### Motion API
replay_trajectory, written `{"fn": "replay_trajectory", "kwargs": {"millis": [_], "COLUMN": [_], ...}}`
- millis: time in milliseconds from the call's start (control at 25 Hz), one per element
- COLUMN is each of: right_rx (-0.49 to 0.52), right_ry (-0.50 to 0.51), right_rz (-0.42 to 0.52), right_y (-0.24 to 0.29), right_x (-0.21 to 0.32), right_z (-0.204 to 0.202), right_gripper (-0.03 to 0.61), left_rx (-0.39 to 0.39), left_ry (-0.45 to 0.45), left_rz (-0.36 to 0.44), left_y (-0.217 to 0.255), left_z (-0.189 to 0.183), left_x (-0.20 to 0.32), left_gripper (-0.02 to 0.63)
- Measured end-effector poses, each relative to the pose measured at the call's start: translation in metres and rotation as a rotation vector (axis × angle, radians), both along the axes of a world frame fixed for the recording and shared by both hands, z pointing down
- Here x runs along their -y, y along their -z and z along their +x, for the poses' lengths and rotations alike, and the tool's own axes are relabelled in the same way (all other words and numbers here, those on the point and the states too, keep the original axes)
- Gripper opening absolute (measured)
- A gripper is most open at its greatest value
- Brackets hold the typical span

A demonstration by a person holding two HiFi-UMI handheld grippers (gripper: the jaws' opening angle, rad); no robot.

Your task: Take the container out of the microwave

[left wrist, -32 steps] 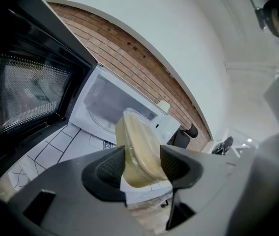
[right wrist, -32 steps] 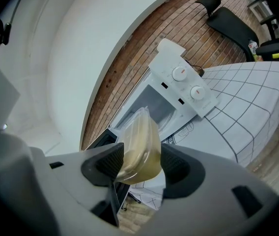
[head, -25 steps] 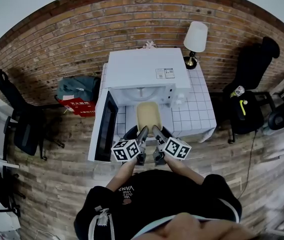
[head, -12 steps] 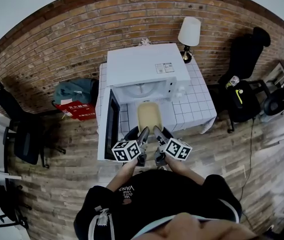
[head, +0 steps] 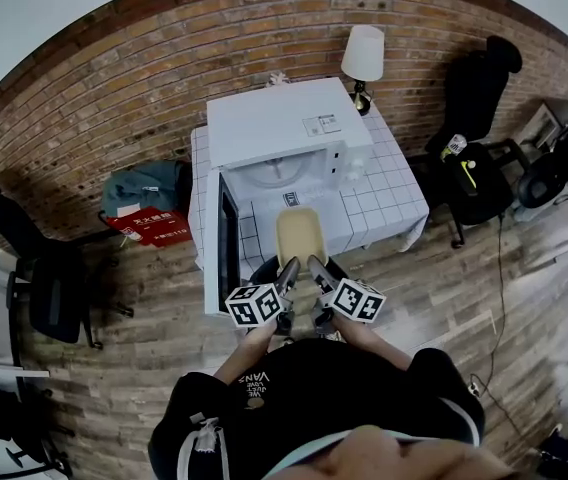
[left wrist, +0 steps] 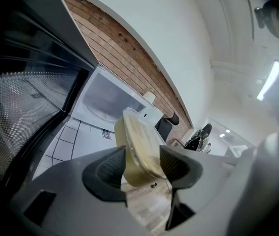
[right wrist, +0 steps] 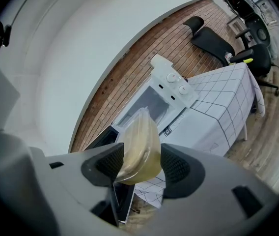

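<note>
- Since a second ago, the pale yellow plastic container with a clear lid (head: 299, 233) has come further out of the white box-shaped microwave (head: 279, 123). Both grippers have come back with it.
- Closest of all, a person in a black top (head: 304, 398) stands in front of the microwave, with both arms held out toward it.
- At the end of the left arm, the left gripper (head: 286, 268) has its grey jaws pinched on the left near corner of the container. Its pads press on the container from both sides.
- Next to it, the right gripper (head: 316, 266) pinches the right near corner the same way, with its pads tight on the container.
- So the container hangs in the air between the two grippers, just in front of the microwave's open mouth and fully outside it. Its long side points at the microwave.
- A dark microwave door (head: 224, 243) stands swung open at the left side of the mouth.
- Under the microwave is a white tiled table (head: 389, 193), with bare tiles to the right of the microwave.
- On the wooden floor left of the microwave lie a blue-green cloth bag (head: 144, 183) and a flat red box (head: 154, 228).
- At the back right corner of the microwave stands a small lamp with a white shade (head: 364, 53).
- Behind the microwave runs a red brick wall (head: 114, 78).
</note>
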State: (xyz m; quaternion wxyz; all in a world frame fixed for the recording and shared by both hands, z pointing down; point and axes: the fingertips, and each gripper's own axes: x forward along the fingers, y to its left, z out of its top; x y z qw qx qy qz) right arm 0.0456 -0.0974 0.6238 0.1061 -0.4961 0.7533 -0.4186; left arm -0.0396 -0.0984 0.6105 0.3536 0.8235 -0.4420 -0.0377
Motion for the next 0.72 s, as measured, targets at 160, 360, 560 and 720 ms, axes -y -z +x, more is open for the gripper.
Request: {"fn": "replay_trajectory", "kwargs": {"millis": [160,360,560,720], "right_rx": [-0.003,-0.015,-0.022,-0.023], "right_ry": [-0.013,-0.034,-0.050,-0.056], "right_rz": [-0.004,-0.018,-0.040,-0.051], "right_y": [0.000,-0.006,-0.013,-0.016], "right_x": [-0.011,-0.024,-0.038,-0.047], "right_z": [-0.001,-0.001,-0.003,-0.006], "right_gripper": [0.232,0.232,0.232,0.230], "left_rx": [-0.004,-0.005,-0.006,-0.007], "left_ry": [-0.020,-0.045,-0.065,-0.079], "left_rz": [-0.004,-0.018,-0.037,-0.047], "left_y": [-0.002,-0.009,-0.015,-0.020], "left_z": [0.000,-0.001,-0.002,-0.004], "left_x": [-0.010,-0.021,-0.033,-0.041], "left_gripper": [0.222,0.222,0.222,0.221]}}
